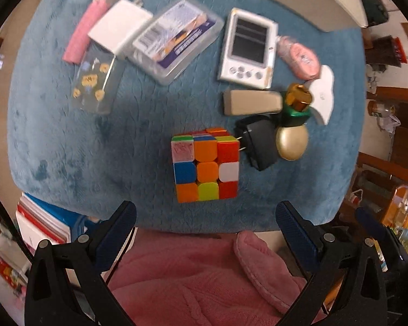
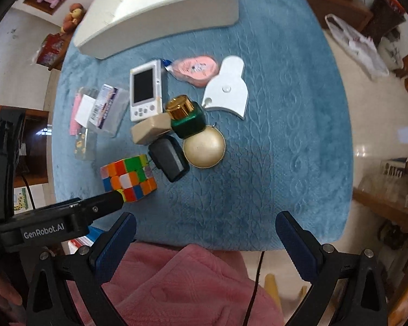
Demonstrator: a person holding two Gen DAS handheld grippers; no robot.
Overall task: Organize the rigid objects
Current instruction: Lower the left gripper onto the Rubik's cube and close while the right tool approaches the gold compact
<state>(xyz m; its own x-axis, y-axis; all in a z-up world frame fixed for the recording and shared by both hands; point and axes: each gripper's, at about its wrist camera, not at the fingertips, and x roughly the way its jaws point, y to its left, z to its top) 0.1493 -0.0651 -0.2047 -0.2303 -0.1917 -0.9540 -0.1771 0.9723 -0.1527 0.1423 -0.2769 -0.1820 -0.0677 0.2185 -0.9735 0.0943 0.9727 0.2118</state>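
Observation:
A colourful puzzle cube (image 1: 205,165) (image 2: 127,178) lies on the blue plush mat (image 1: 122,141) (image 2: 272,141). My left gripper (image 1: 205,214) is open and empty, just in front of the cube. Beside the cube lie a black charger (image 1: 259,141) (image 2: 170,157), a gold round compact (image 1: 291,141) (image 2: 204,148), a green bottle with a gold cap (image 1: 297,103) (image 2: 186,116) and a beige block (image 1: 251,102) (image 2: 151,129). My right gripper (image 2: 205,217) is open and empty above the mat's near edge. The left gripper's body shows in the right wrist view (image 2: 54,222).
A white handheld device (image 1: 247,47) (image 2: 147,91), a clear card box (image 1: 176,39) (image 2: 107,108), a pink item (image 1: 302,58) (image 2: 197,69), a white curved piece (image 1: 323,93) (image 2: 227,89) and a white tray (image 2: 160,8) lie further back. Pink clothing (image 1: 204,279) lies below.

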